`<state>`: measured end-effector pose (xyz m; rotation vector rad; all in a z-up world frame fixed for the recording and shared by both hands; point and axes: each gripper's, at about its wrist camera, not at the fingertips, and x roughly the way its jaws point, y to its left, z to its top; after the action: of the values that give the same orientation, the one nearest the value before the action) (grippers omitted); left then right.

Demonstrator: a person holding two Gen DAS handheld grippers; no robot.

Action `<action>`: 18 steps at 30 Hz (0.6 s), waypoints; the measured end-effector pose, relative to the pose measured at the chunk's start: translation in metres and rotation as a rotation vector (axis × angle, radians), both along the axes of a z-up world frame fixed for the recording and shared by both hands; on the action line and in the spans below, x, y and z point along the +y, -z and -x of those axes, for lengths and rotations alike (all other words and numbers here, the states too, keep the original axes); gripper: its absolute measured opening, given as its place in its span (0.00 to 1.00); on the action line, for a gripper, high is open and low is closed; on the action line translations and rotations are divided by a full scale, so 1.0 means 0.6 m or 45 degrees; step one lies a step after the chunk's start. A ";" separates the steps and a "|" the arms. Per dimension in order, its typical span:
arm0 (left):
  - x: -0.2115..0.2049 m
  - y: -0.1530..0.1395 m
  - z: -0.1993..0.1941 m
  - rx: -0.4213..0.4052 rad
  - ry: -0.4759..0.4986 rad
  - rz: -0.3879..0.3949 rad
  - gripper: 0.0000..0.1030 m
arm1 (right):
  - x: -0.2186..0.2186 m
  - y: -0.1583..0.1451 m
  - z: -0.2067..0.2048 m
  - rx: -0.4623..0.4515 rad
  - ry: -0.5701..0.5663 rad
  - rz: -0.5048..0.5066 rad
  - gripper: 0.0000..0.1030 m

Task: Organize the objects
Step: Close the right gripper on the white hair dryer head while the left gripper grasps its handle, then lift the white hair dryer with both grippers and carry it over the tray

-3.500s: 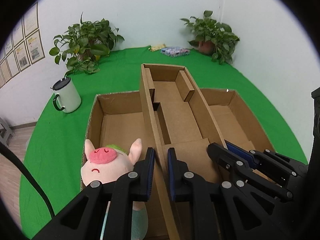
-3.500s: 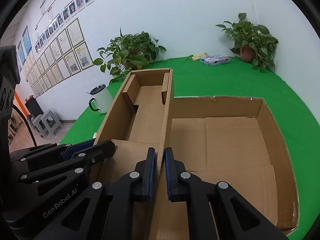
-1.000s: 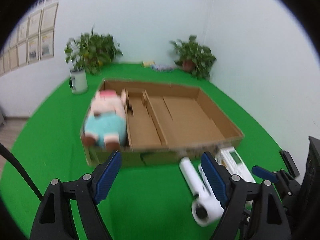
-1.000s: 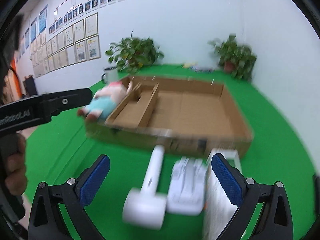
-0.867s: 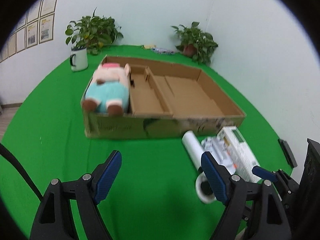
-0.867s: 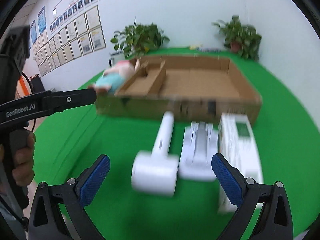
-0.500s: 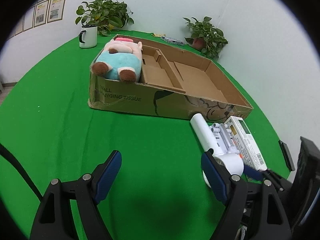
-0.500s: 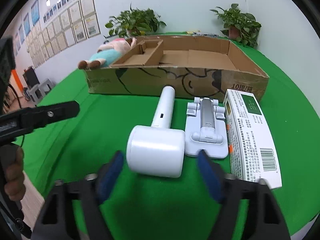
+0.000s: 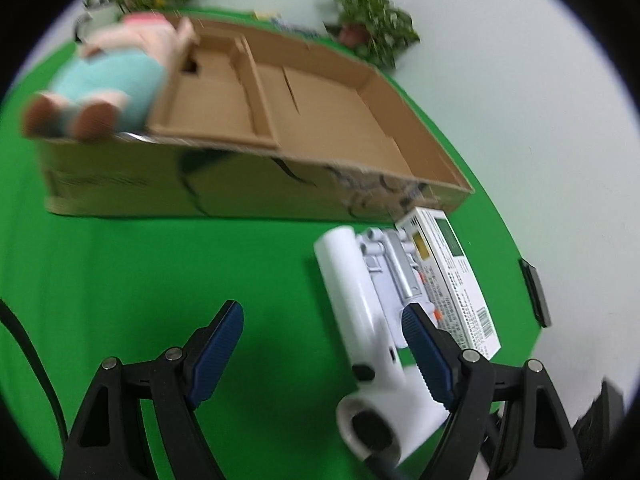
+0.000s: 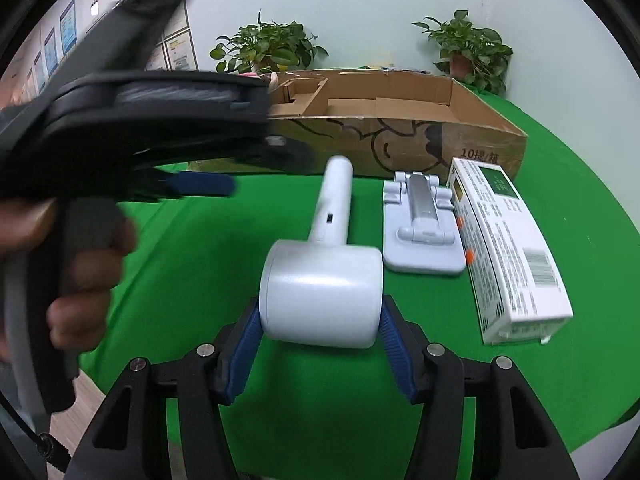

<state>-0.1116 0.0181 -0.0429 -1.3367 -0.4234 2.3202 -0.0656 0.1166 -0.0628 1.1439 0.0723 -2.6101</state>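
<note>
While one plush pig (image 9: 116,80) is already seen lying in the left-hand compartment of the cardboard box (image 9: 256,196), three items are shown outside it on the green cloth (image 9: 160,280), so the sorting is judged to be at an early stage. A white hair dryer (image 10: 324,276), a pale folding stand (image 10: 420,232) and a printed white carton (image 10: 508,248) are laid side by side just in front of the box wall, the stand between the other two and touching or nearly touching the carton. The middle and right compartments of the box are seen to be unfilled.

The right gripper (image 10: 320,344) is shown with its jaws having just been closing about the barrel of the hair dryer; the blue pads (image 10: 246,344) are seen against both sides of the barrel, and the item is taken as gripped, though not yet raised from the cloth. The left gripper (image 9: 324,344) is held wide, with nothing between its fingers; it is placed near the dryer's handle, one finger overlapping it in the left wrist view, and whether contact is made cannot be told.

What remains, by this reading: the dryer is to be lifted into a compartment, and the stand and carton are to follow.
</note>
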 end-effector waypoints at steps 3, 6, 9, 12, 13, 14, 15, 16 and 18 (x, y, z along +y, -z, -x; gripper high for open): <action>0.019 0.018 0.023 -0.084 0.038 -0.041 0.78 | -0.002 0.006 -0.011 0.007 -0.010 -0.028 0.53; 0.035 0.022 0.032 -0.097 0.060 -0.041 0.69 | 0.000 0.010 -0.017 0.002 -0.020 -0.034 0.52; 0.047 0.017 0.034 -0.082 0.067 -0.015 0.53 | -0.001 0.013 -0.022 0.008 -0.034 -0.050 0.52; 0.055 0.006 0.033 -0.053 0.085 -0.015 0.35 | -0.002 0.016 -0.027 0.005 -0.040 -0.074 0.51; 0.057 0.002 0.031 -0.047 0.098 -0.006 0.31 | -0.003 0.018 -0.031 0.004 -0.045 -0.078 0.51; 0.060 -0.001 0.029 -0.044 0.102 0.003 0.31 | -0.004 0.018 -0.032 0.007 -0.047 -0.088 0.51; 0.061 -0.004 0.025 -0.035 0.101 0.010 0.31 | -0.005 0.019 -0.033 0.004 -0.048 -0.095 0.51; 0.062 -0.006 0.022 -0.023 0.099 0.014 0.31 | -0.005 0.019 -0.032 -0.003 -0.048 -0.094 0.51; 0.059 -0.009 0.017 -0.009 0.095 0.018 0.31 | -0.002 0.020 -0.028 -0.032 -0.052 -0.072 0.52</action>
<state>-0.1217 0.0538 -0.0372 -1.3446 -0.3537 2.2623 -0.0488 0.1152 -0.0750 1.1815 0.1637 -2.5724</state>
